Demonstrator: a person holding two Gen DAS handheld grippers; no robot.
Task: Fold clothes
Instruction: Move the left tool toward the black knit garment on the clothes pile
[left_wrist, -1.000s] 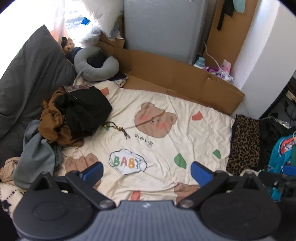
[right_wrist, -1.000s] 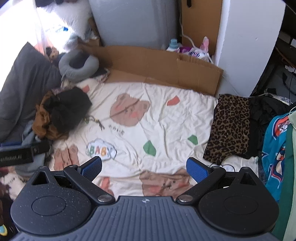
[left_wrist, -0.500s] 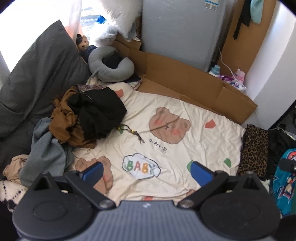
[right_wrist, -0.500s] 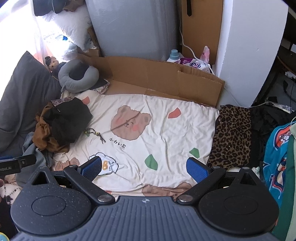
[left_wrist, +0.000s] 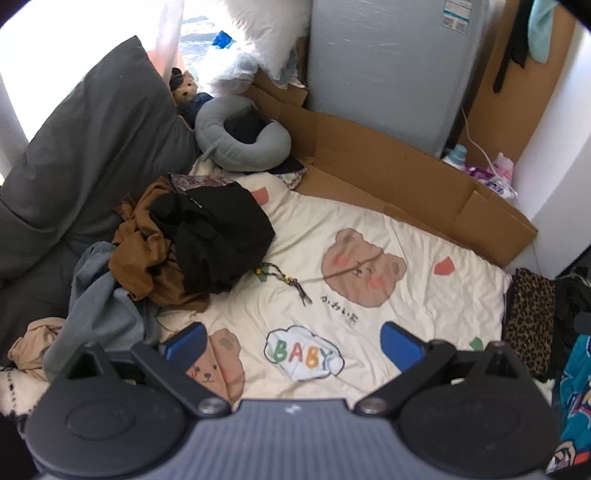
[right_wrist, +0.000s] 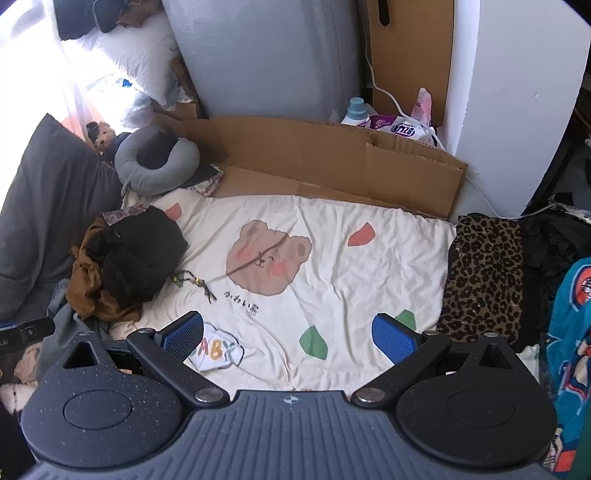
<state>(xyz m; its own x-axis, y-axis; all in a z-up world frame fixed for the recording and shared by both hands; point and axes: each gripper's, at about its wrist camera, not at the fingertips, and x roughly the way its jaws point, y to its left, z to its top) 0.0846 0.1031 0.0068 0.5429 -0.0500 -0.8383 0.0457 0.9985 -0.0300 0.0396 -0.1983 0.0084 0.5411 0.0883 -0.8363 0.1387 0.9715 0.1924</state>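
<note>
Both wrist views have been carried leftward and forward over the last second, so the heap of unfolded clothes (left_wrist: 177, 254) now sits larger and nearer the centre of the left view. Left gripper (left_wrist: 293, 341) is held above the cream bear-print blanket (left_wrist: 424, 302), its blue pads spread wide with nothing between them. Right gripper (right_wrist: 288, 334) is likewise spread and empty. A black garment (right_wrist: 140, 254) is seen lying on a brown one at the blanket's left edge. A leopard-print garment (right_wrist: 484, 277) is noted at the right edge, beside the cardboard (right_wrist: 332, 158).
</note>
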